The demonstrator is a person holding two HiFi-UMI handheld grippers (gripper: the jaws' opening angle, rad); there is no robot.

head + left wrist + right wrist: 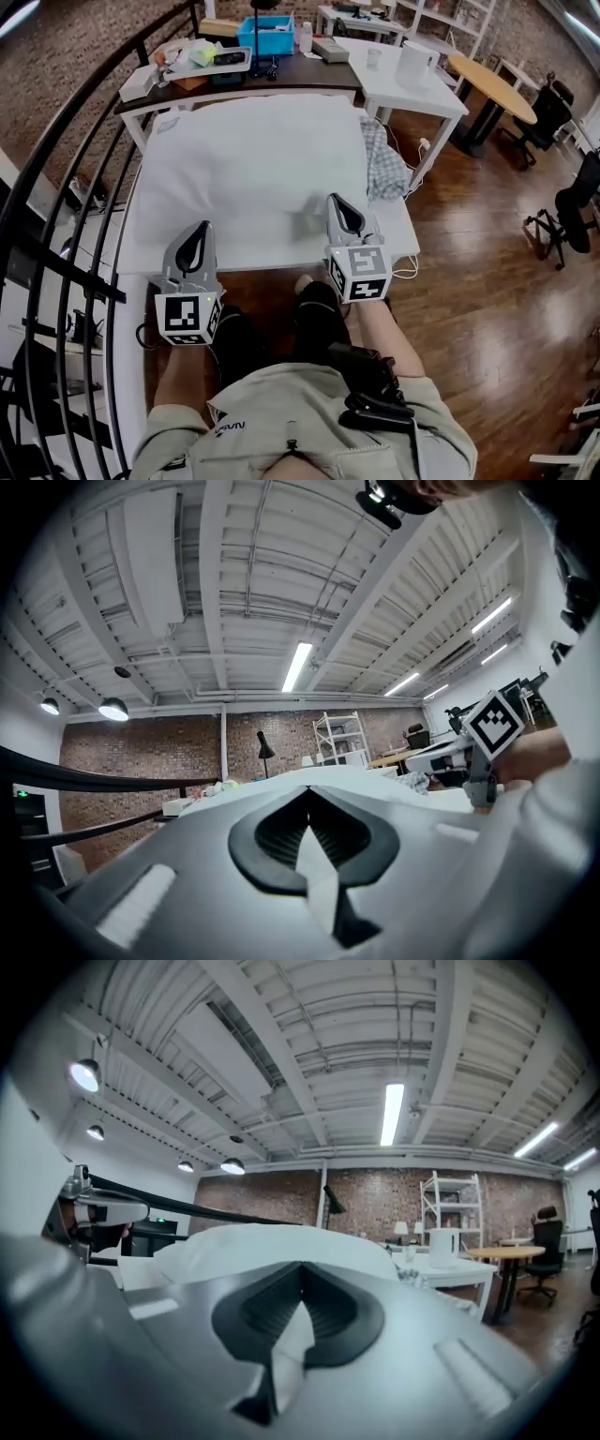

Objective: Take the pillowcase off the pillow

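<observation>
As pillowcase (pixel 253 159) lies flat, left gripper (pixel 200 231), right gripper (pixel 335 201) jaws pinch edge.

A checked cloth (pixel 382 159) is seen bunched on the right part of the white table (pixel 401 232), trailing over its edge. Behind, a blue bin (pixel 265 36) is set on a cluttered dark desk (pixel 281 82). To the right, a white jug (pixel 415 64) is stood on a second white table (pixel 417 94), with a round wooden table (pixel 492 84) just beyond and black office chairs (pixel 546 117) parked on the wood floor (pixel 497 262). A black curved railing (pixel 56 234) is swept down the left side. Further off, a brick wall (pixel 375 1199) is fronted by white shelving (pixel 448 1204), and a strip light (pixel 392 1115) is lit overhead.
</observation>
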